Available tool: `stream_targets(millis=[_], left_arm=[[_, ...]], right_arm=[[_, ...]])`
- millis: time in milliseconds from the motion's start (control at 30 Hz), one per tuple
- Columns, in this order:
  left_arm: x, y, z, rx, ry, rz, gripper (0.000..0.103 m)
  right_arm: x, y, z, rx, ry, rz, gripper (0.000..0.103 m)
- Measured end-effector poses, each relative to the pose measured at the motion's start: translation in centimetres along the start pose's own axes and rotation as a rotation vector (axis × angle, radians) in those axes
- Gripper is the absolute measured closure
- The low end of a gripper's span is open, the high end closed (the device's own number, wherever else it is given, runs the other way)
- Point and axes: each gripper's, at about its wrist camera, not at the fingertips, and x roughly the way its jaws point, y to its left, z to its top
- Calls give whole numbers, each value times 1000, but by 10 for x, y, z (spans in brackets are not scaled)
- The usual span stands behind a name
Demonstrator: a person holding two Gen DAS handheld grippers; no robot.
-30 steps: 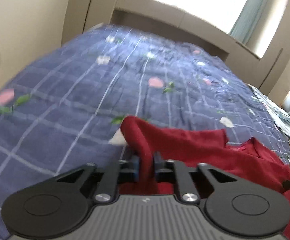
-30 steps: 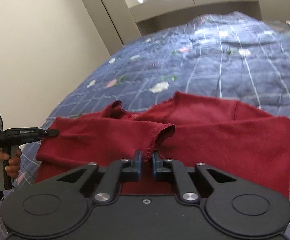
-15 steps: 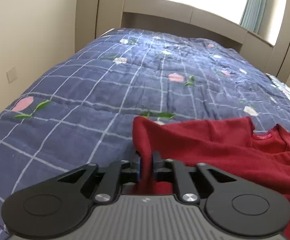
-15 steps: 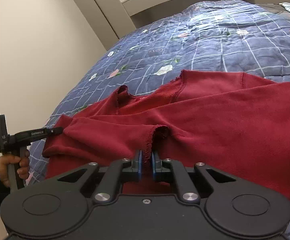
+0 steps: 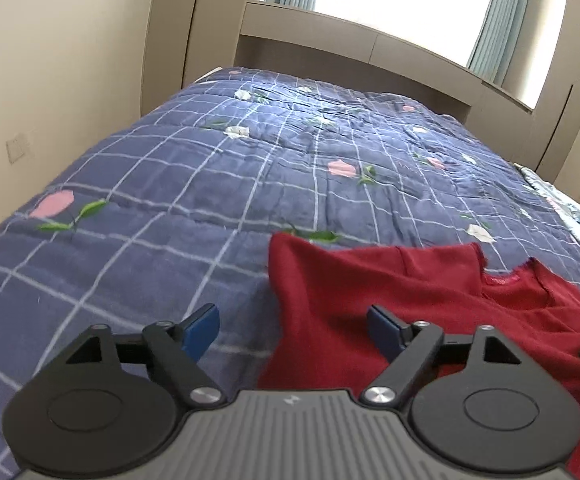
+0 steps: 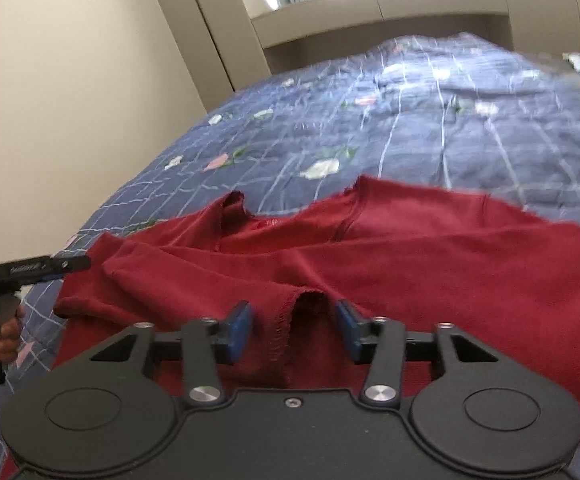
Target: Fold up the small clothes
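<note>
A red sweater (image 6: 410, 264) is laid on the bed, on a blue checked quilt (image 5: 209, 184) printed with flowers, its neckline turned toward the far end. One sleeve (image 6: 193, 276) is seen drawn across the body, its hemmed cuff (image 6: 302, 308) lying at the near middle — presumably so that the garment is narrowed before the body is folded. The right hand-held gripper (image 6: 294, 326) is spread wide, the cuff lying loose between its blue pads and gripped by neither. The left hand-held gripper (image 5: 294, 326) is likewise fully parted at the sweater's folded left edge (image 5: 285, 292); nothing is held — one pad is over quilt, the other over cloth.
</note>
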Motion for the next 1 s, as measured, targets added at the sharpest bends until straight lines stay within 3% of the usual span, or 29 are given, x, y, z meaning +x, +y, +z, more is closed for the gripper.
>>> stream_targets(millis=[33, 133, 300, 433, 500, 600, 667, 700, 867, 933, 1000], left_arm=[[-2, 1, -3, -2, 2, -2, 18], [-9, 3, -6, 1, -2, -11, 18], [-10, 1, -1, 6, -16, -6, 16], [8, -6, -3, 30, 44, 87, 16], [13, -9, -6, 36, 62, 115, 16], [9, -12, -6, 29, 27, 102, 13], [7, -16, -3, 31, -19, 110, 7], [7, -18, -1, 34, -37, 125, 7], [33, -29, 7, 51, -13, 244, 7], [45, -31, 3, 74, 15, 270, 6], [47, -32, -3, 94, -7, 282, 3]], right_arm=[[4, 1, 0, -4, 5, 10, 100], [0, 4, 0, -12, -32, 0, 100], [-24, -5, 7, 15, -132, -99, 101], [-19, -16, 6, 19, -71, -109, 100], [-14, -15, 2, -4, -45, -131, 95], [-18, -8, -2, -33, -79, -169, 77], [-22, -2, -1, -73, -120, -191, 47], [-21, 1, 0, -99, -135, -199, 43], [0, 18, -1, -239, -142, -277, 38], [13, 18, -5, -272, -116, -336, 38], [18, 13, -11, -281, -114, -354, 33]])
